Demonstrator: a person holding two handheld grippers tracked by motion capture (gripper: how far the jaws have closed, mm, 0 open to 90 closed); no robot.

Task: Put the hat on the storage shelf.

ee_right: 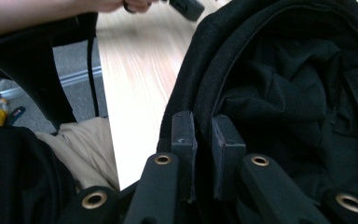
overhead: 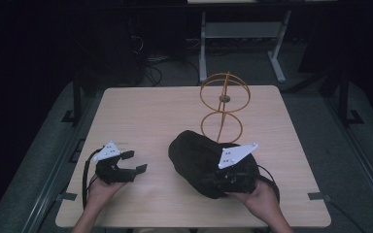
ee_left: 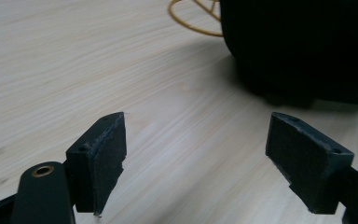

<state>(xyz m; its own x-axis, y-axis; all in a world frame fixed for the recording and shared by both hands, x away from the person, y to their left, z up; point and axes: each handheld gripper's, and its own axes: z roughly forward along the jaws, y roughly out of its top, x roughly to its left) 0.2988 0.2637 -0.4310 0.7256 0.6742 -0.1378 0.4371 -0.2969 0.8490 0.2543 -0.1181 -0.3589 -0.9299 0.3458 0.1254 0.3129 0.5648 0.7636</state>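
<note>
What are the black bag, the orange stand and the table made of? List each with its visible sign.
Black bag: matte woven cloth, likely; it folds and creases softly.
Orange stand: thin wire rings, probably coated metal; smooth even colour.
Table: pale wood-grain top, possibly laminate; fine streaks, low sheen.

A black fabric bag (overhead: 199,162) lies on the light wooden worktop (overhead: 145,111), right of centre and near the front edge. Just behind it stands an orange wire stand of two rings (overhead: 223,104). The left hand-held gripper (overhead: 135,162) sits left of the bag, apart from it; the right hand-held gripper (overhead: 226,178) is at the bag's near right rim.
</note>
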